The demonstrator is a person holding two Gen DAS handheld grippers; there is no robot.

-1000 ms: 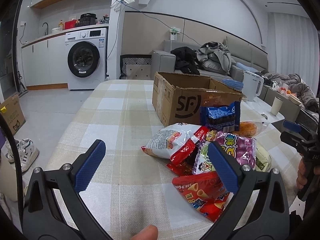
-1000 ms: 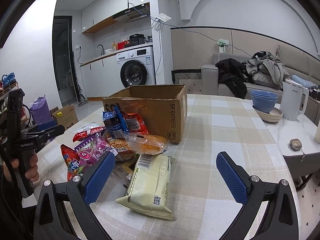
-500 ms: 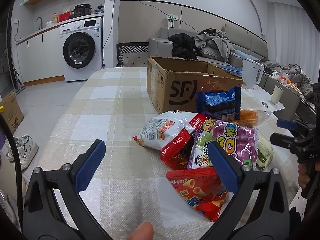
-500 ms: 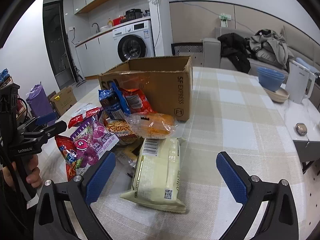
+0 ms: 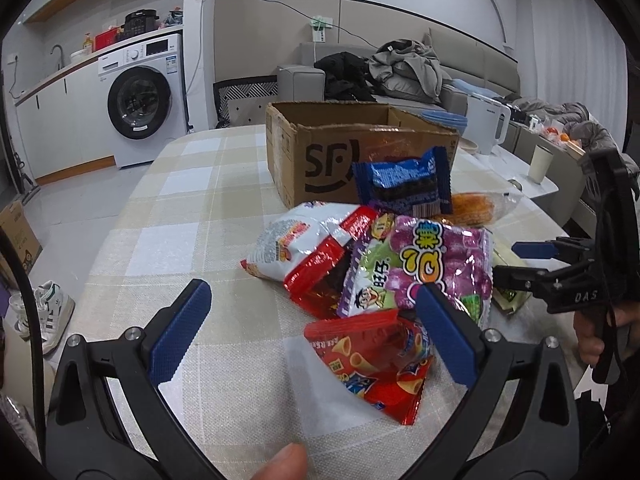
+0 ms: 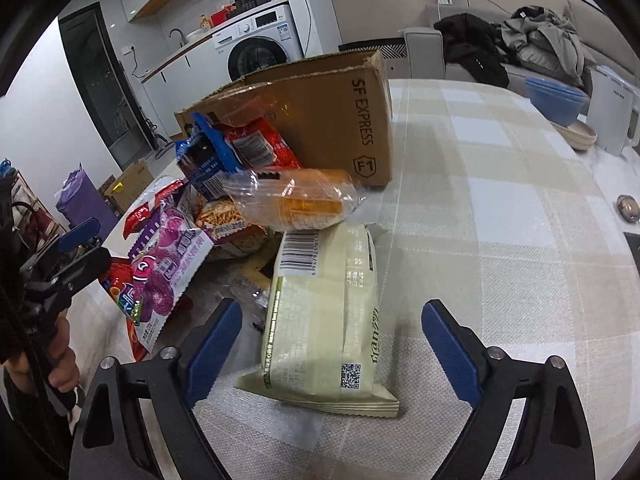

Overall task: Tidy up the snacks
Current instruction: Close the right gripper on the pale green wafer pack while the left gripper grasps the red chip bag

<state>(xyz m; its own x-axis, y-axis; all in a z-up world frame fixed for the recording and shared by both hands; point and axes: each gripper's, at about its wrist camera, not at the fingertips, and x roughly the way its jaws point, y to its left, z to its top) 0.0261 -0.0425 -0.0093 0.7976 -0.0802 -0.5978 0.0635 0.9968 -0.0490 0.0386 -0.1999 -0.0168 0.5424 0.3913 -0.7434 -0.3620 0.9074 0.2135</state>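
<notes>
1. Both your grippers have come down closer to the snack pile since the earlier frames; the pale green packet (image 6: 328, 312) now fills more of the right view.
2. Checked tablecloth (image 5: 192, 208) carries everything; cardboard box (image 5: 320, 152) stands open at the back of it.
3. Snack pile lies just in front of the box: purple candy bag (image 5: 436, 268), white chip bag (image 5: 296, 240), red cone-snack bag (image 5: 376, 360), blue biscuit pack (image 5: 404, 184) leaning on the box.
4. Clear-wrapped orange bun (image 6: 296, 200) lies just past the green packet's far end, touching it.
5. Your right gripper (image 6: 332, 344) is closing; the green packet is between its jaws, pads not yet on it.
6. Your left gripper (image 5: 308, 332) is spread wide, gripping nothing, with the red bag by its right finger.
7. White kettle (image 5: 488, 128) and blue bowls (image 6: 556, 98) sit off to the right.
</notes>
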